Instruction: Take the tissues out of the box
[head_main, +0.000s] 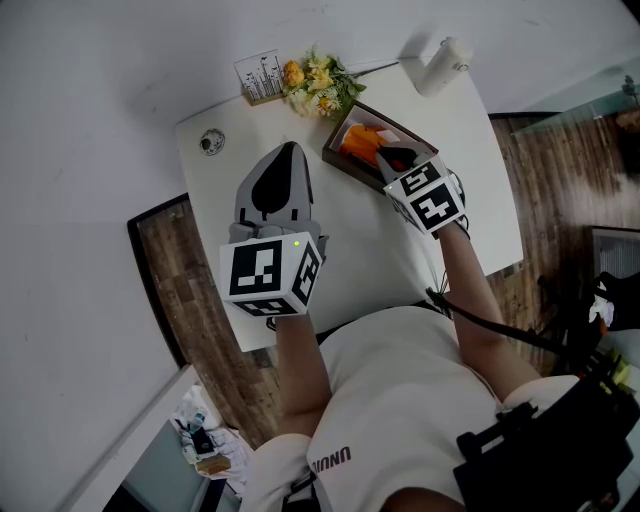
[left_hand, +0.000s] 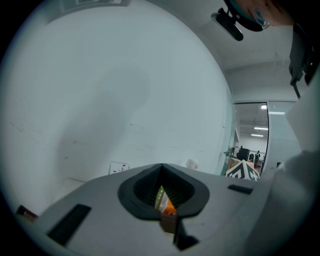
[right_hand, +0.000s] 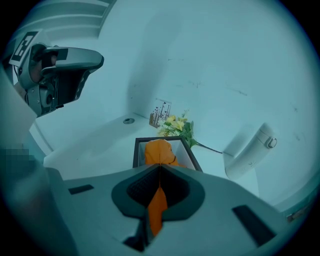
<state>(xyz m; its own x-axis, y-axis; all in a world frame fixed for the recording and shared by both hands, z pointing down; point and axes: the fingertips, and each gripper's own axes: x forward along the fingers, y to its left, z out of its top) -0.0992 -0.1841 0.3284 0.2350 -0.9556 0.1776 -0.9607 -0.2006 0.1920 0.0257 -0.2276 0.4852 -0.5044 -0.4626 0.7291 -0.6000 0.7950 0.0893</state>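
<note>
A dark open box (head_main: 340, 165) stands at the back of the white table (head_main: 370, 250), with orange tissue (head_main: 360, 143) bulging out of it. My right gripper (head_main: 395, 158) points down over the box and is shut on a fold of the orange tissue (right_hand: 159, 152), which runs from the box (right_hand: 136, 150) up between the jaws of the right gripper (right_hand: 160, 170). My left gripper (head_main: 286, 150) hovers left of the box, held level, jaws together with nothing in them. In the left gripper view the left gripper (left_hand: 161, 167) shows only a slit of the far scene.
A bunch of yellow flowers (head_main: 320, 85) and a small card stand (head_main: 260, 75) sit behind the box. A white device (head_main: 440, 62) lies at the back right corner, a small round object (head_main: 211, 142) at the back left. Wooden floor surrounds the table.
</note>
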